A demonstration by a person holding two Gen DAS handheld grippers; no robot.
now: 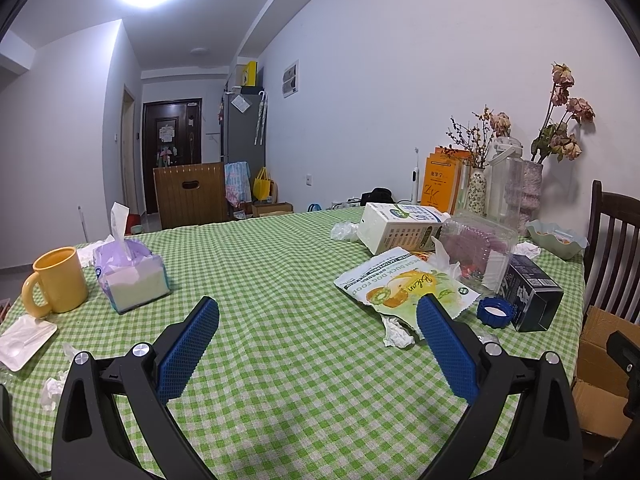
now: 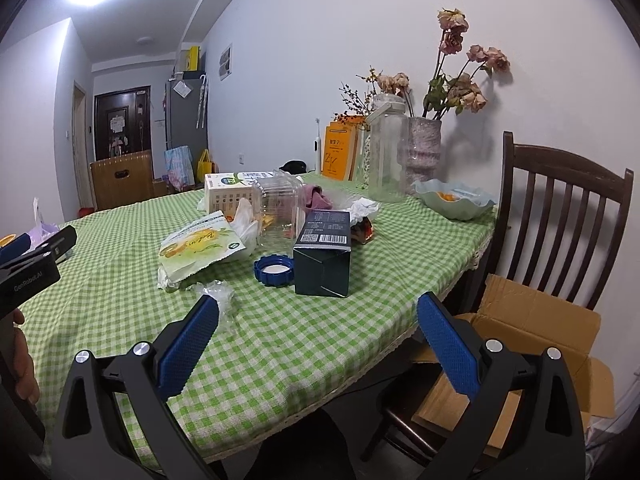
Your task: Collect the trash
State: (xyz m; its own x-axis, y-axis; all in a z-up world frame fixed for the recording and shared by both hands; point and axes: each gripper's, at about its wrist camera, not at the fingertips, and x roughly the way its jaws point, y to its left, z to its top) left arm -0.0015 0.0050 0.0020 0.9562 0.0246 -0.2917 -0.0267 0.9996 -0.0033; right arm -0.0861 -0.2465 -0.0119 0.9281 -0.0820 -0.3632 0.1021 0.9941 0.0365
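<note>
Trash lies on the green checked tablecloth (image 1: 280,280): a dog food pouch (image 1: 404,284) (image 2: 200,246), a crumpled tissue (image 1: 396,332), a blue lid (image 1: 495,312) (image 2: 274,270), a dark green carton (image 1: 534,298) (image 2: 324,254), a clear plastic jar (image 2: 280,210) on its side, a white milk carton (image 1: 400,228) and clear wrap (image 2: 218,294). My left gripper (image 1: 318,314) is open and empty, low over the table, its right finger just in front of the pouch. My right gripper (image 2: 318,312) is open and empty near the table's right edge, in front of the dark carton.
A yellow mug (image 1: 58,280), a tissue pack (image 1: 132,272) and a white dish (image 1: 24,342) sit at the left. Vases (image 2: 424,152), a tall clear jug (image 2: 386,148), a green bowl (image 2: 454,200) and orange books (image 2: 340,152) stand at the back. An open cardboard box (image 2: 532,328) sits on a chair (image 2: 560,208).
</note>
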